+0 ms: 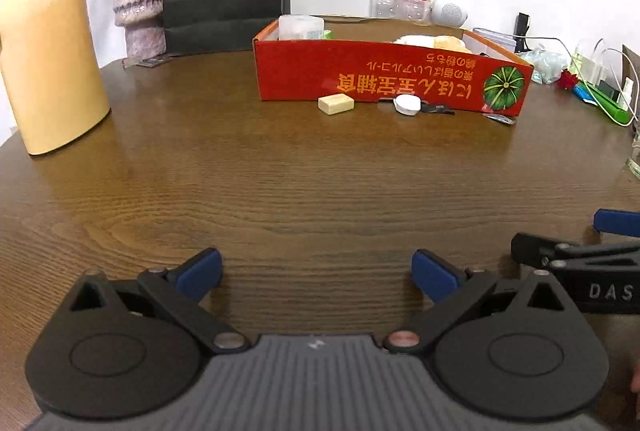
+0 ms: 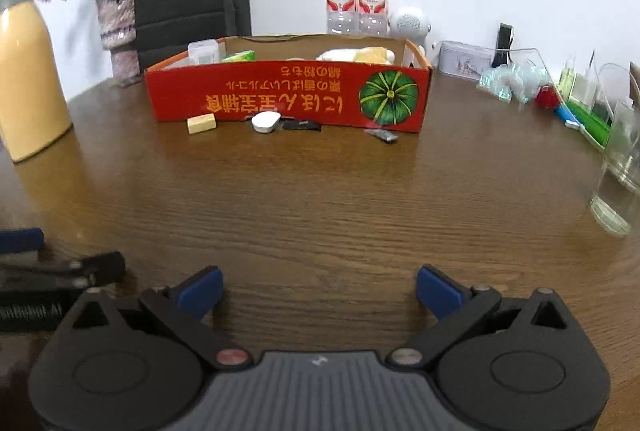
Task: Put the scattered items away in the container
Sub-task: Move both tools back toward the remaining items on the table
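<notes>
Four small items lie on table point(image 2: 320, 199) touching or just beside front wall of red box point(image 2: 288, 95): tan block point(image 2: 202, 123), white round case point(image 2: 266, 121), black sachet point(image 2: 301, 125), dark packet point(image 2: 382, 135) near box corner. Box already holds several things.

Left gripper point(image 1: 316, 273) spread, nothing held, well back from items. Right gripper point(image 2: 319, 291) likewise.

Risks, judged:
- flat sachet, packet: fingers likely skid, push them under box edge
- box wall crowds approach; bump shifts light cardboard
- glass point(image 2: 618, 175) by right side: swing could tip it
</notes>
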Motion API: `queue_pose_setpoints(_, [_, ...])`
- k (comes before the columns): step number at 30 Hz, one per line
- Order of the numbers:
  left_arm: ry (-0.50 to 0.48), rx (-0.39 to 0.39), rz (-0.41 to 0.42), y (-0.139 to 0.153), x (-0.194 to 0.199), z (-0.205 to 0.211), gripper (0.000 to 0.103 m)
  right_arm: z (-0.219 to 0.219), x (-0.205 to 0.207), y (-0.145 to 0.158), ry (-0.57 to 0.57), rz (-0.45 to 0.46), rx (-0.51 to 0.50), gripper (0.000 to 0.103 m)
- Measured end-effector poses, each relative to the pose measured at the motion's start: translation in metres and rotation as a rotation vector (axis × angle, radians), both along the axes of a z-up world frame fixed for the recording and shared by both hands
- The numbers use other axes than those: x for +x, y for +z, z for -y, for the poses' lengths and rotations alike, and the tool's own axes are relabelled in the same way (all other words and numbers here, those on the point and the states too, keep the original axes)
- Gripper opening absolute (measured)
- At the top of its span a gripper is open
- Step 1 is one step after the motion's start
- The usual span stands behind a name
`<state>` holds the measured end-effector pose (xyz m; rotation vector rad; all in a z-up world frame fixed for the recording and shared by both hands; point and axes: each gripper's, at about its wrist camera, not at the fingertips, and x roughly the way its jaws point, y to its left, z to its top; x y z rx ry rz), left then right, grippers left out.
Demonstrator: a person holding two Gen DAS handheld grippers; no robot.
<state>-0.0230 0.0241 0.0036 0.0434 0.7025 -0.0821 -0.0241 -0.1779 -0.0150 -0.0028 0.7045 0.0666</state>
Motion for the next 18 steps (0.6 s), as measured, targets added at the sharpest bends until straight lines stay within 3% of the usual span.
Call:
queue_pose_setpoints(12, [0.0,-0.002,-0.001,0.001,0.001,0.002,0.103,-0.001,0.001,0.0,0.001,0.0,-0.005,0.103])
queue_pose_setpoints(14, [-0.046,0.002,0.002,0.004,0.004,0.001,0.103,0.0,0.001,0.0,0.006,0.001,-0.003,0.103])
queue_pose_setpoints(16, [-0.136,0.001,0.038,0.017,0.016,-0.007,0.103,0.005,0.004,0.003,0.026,0.031,0.028,0.099])
queue_pose_setpoints(18, [-0.154,-0.013,0.129,0.034,0.034,-0.024,0.103,0.014,0.011,0.014,0.057,0.11,0.069,0.094])
